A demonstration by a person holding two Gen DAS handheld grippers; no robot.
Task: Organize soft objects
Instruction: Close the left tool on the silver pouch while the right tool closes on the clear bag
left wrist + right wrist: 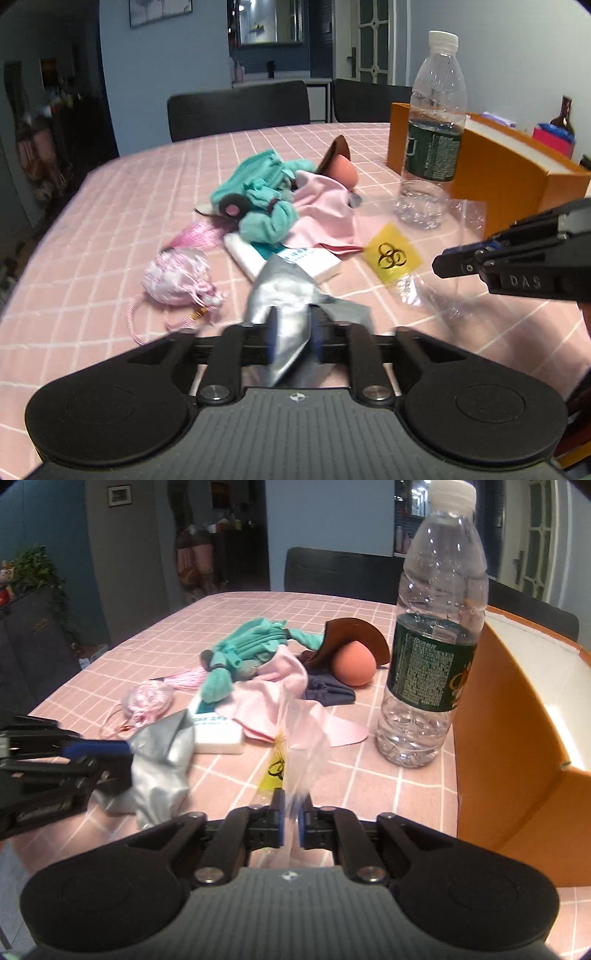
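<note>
The left hand-held gripper (291,334), jaws part-open, straddles the silver pouch (284,295) on the near desk (110,177), while the right hand-held gripper (291,818), jaws narrow, has the clear bag (295,734) running straight ahead toward the soft pile (255,657) beyond.

Dim room: blue-grey walls (162,74), dark chairs (238,109) behind the table, a framed picture (160,11), perhaps a glazed door (373,40).

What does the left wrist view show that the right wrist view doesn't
Only the left wrist view shows a red container and a dark bottle behind the orange box. Only the right wrist view shows a navy cloth and a potted plant. Both show the water bottle, teal cloth, silver pouch and clear bag.
</note>
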